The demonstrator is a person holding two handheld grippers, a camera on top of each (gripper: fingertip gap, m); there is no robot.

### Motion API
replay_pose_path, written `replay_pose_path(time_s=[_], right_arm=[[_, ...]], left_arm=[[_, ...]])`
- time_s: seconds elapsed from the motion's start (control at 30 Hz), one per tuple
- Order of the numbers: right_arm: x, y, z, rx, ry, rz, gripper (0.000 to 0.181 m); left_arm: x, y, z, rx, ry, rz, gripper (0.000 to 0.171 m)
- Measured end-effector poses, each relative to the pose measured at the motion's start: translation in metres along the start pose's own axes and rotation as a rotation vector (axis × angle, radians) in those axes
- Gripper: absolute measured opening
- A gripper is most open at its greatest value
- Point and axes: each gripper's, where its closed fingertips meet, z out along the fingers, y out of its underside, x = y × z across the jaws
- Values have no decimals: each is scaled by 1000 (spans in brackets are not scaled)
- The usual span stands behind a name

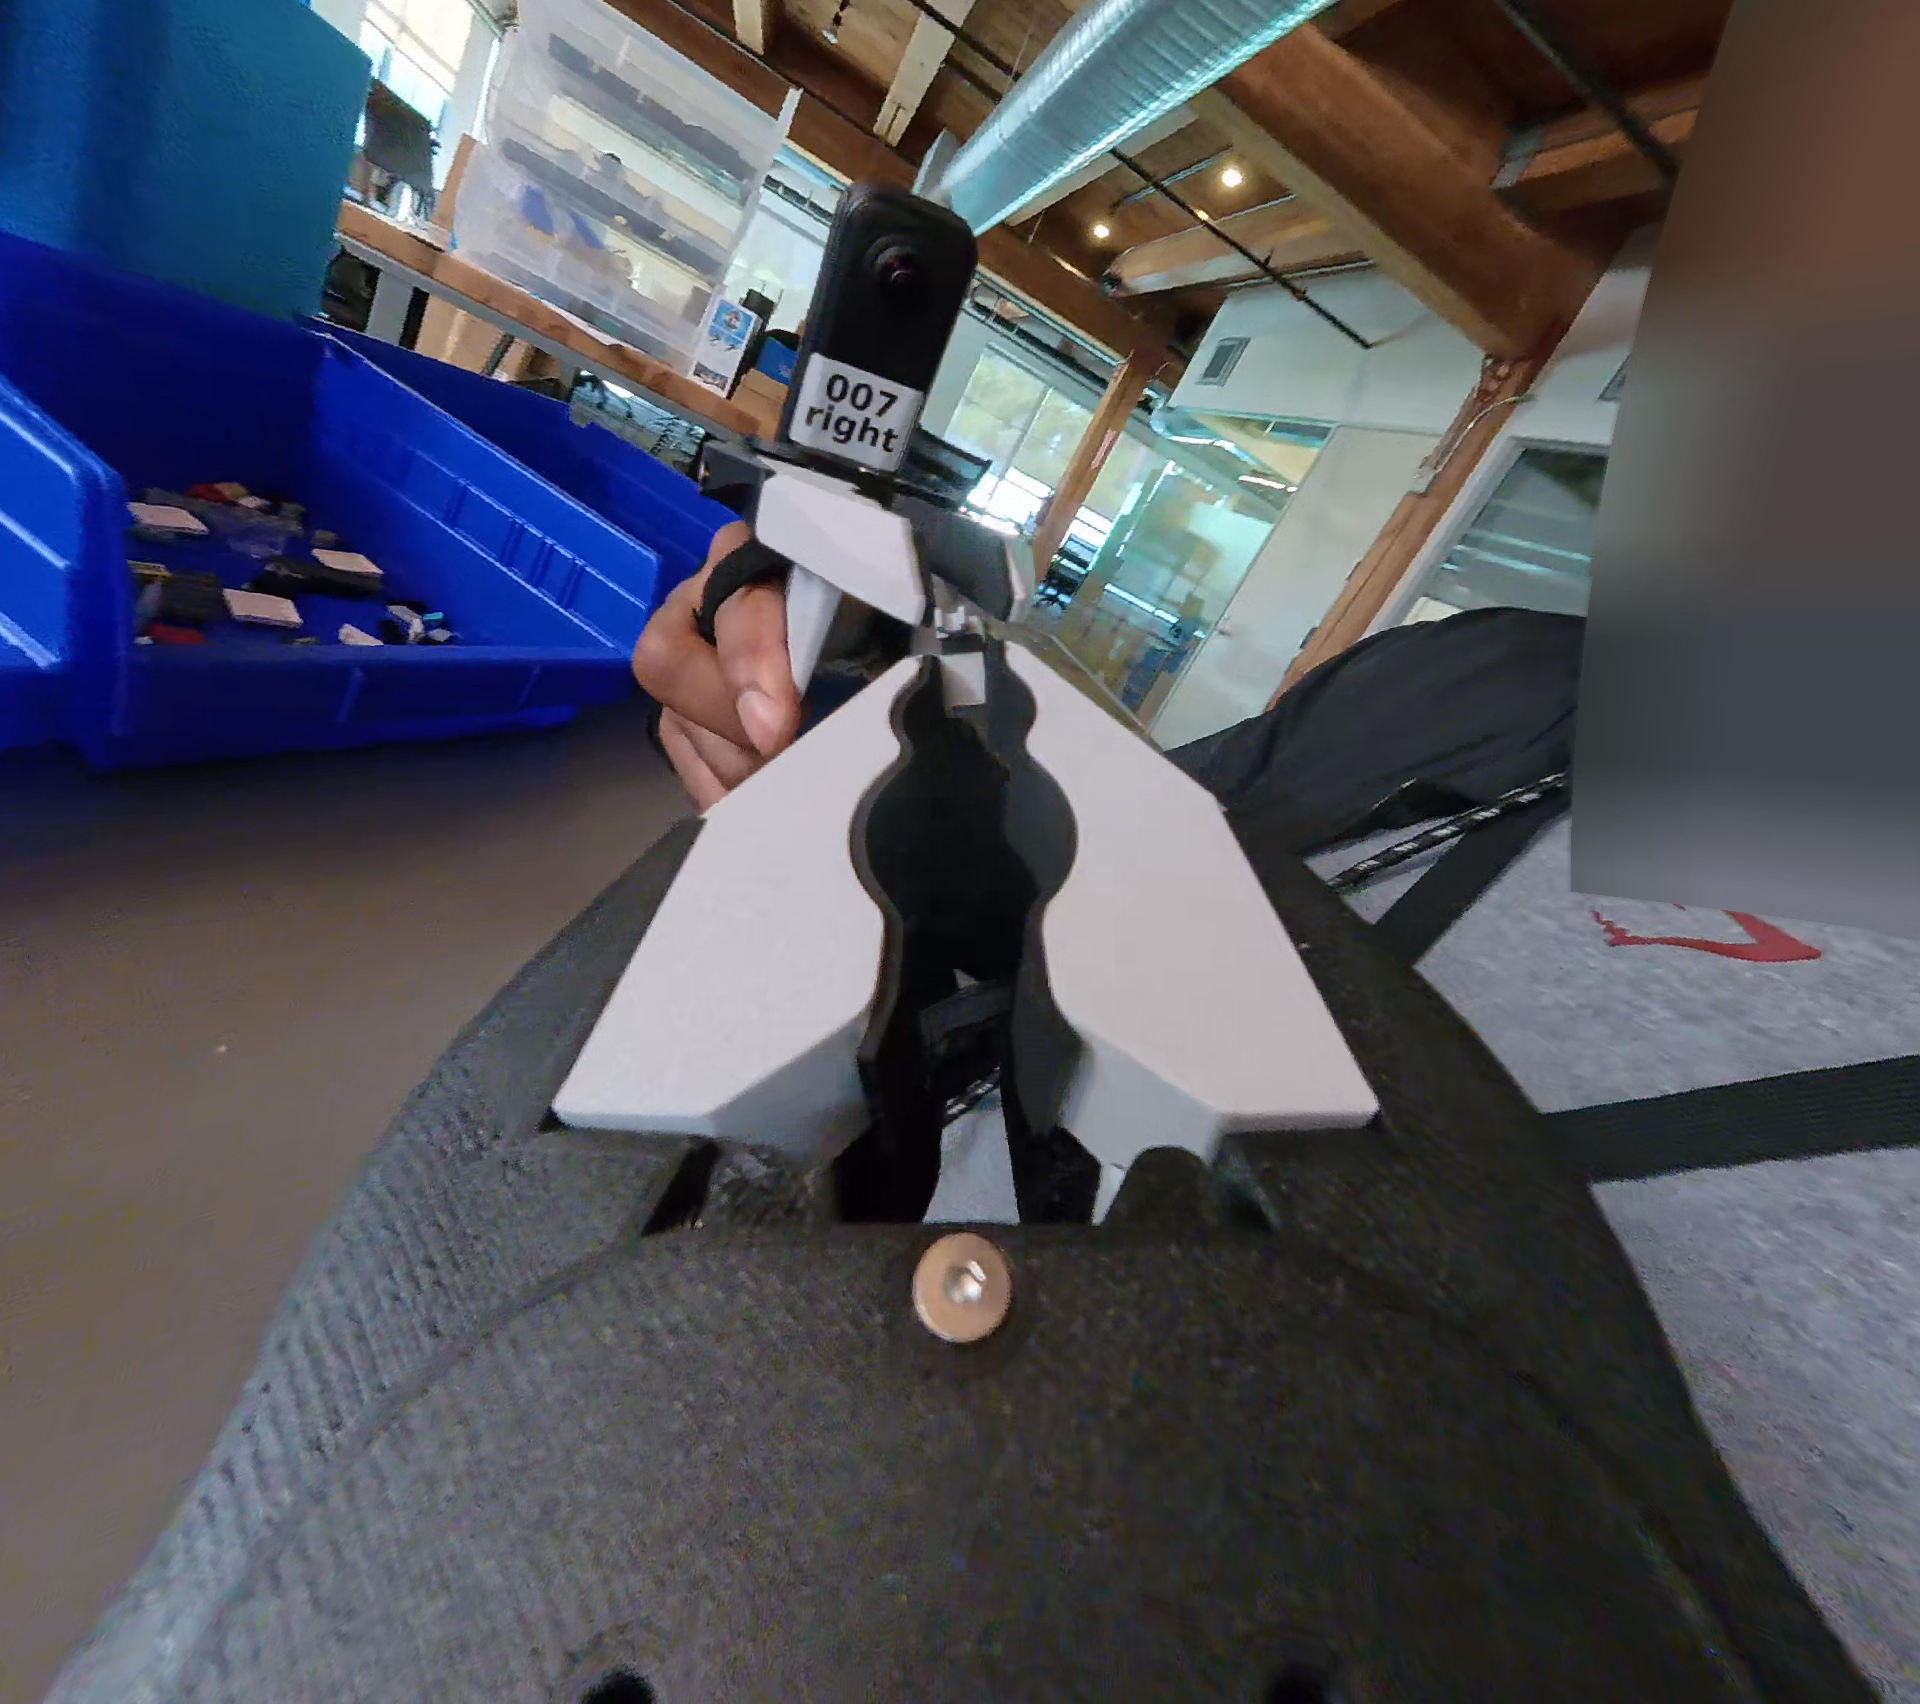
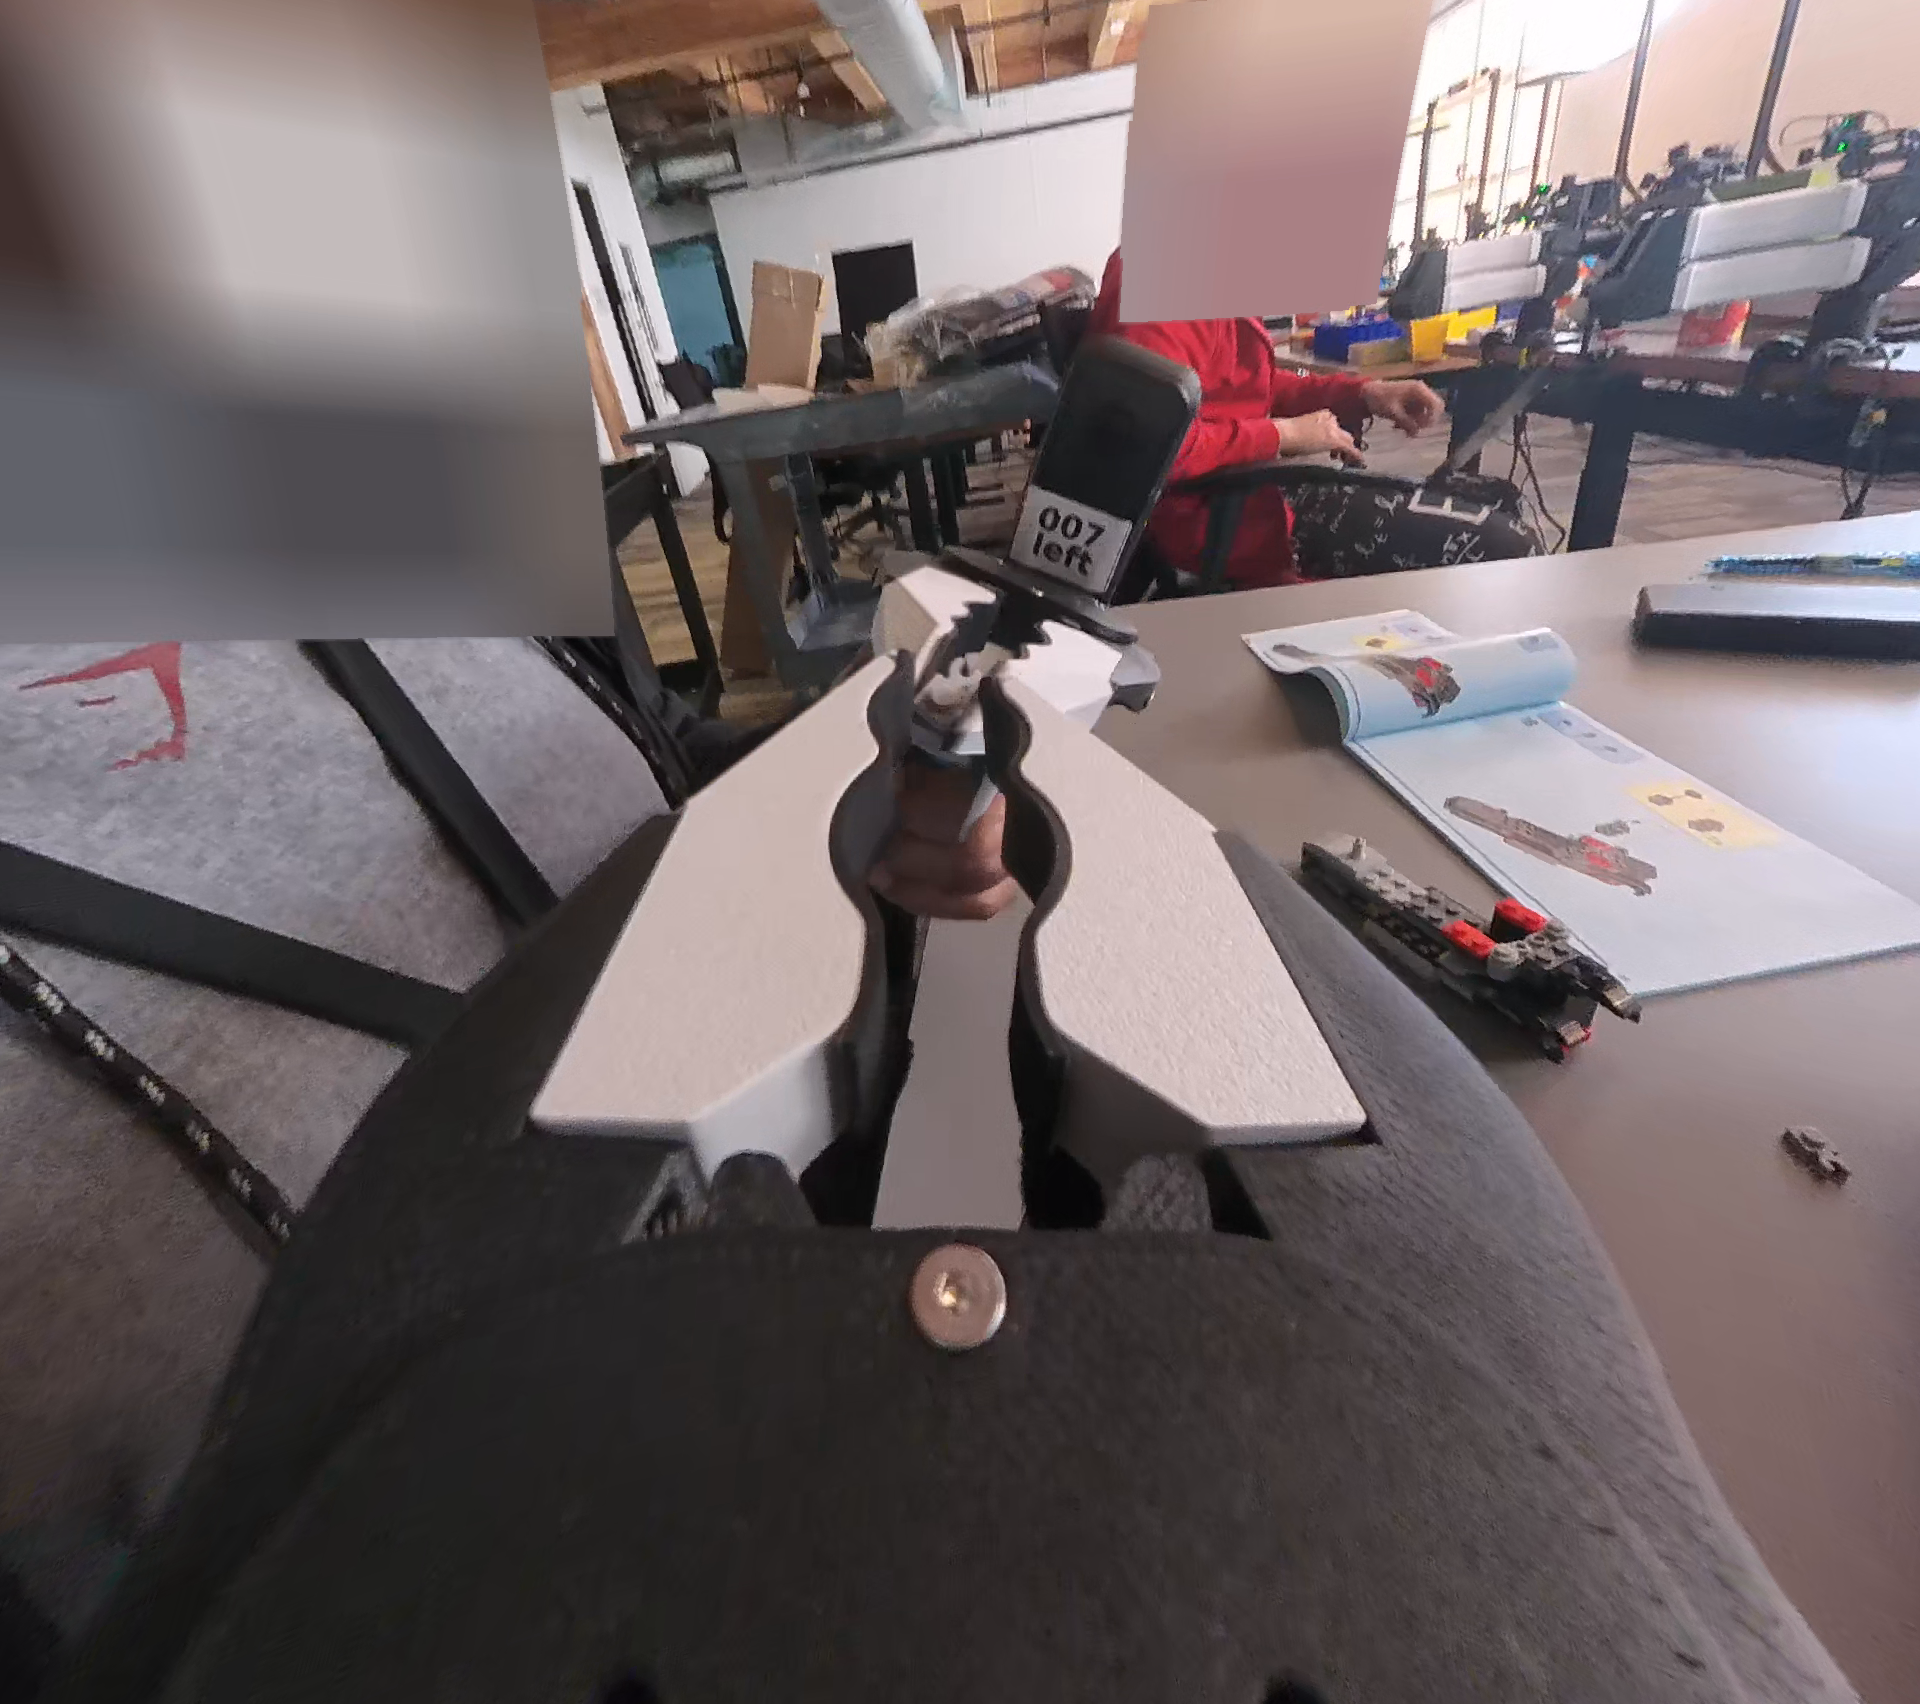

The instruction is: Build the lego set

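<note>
My two grippers face each other above the table edge, tips meeting. My left gripper (image 1: 954,667) is shut on a small light grey Lego piece (image 1: 962,684). My right gripper (image 2: 940,686) is shut on a small grey Lego piece (image 2: 943,714) at the same spot. Where the two pieces join is hidden by the fingers. The right gripper also shows in the left wrist view (image 1: 935,631), and the left gripper in the right wrist view (image 2: 977,667). A partly built dark grey and red Lego model (image 2: 1455,937) lies on the table beside the open instruction booklet (image 2: 1558,781).
A blue bin (image 1: 436,501) with several loose pieces stands on the grey table (image 1: 260,979) at the far left. A small loose piece (image 2: 1816,1153) lies near the table front. A flat black object (image 2: 1766,615) lies at the back. A person in red sits beyond. Less than 4 cm separates the two grippers' tips.
</note>
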Motion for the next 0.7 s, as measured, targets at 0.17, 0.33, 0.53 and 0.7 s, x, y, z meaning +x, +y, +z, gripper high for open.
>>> replay_pose_path(time_s=[0.17,0.33,0.53,0.7], right_arm=[[0,3,0,-34,7,6,11],[0,4,-1,-59,11,6,11],[-2,5,-1,-72,6,-30,9],[-8,3,-2,-56,-26,-78,9]], left_arm=[[-2,1,0,-21,-38,48,8],[-3,1,1,-43,-72,98,9],[0,2,2,-49,-62,95,9],[6,2,4,-33,-5,37,9]])
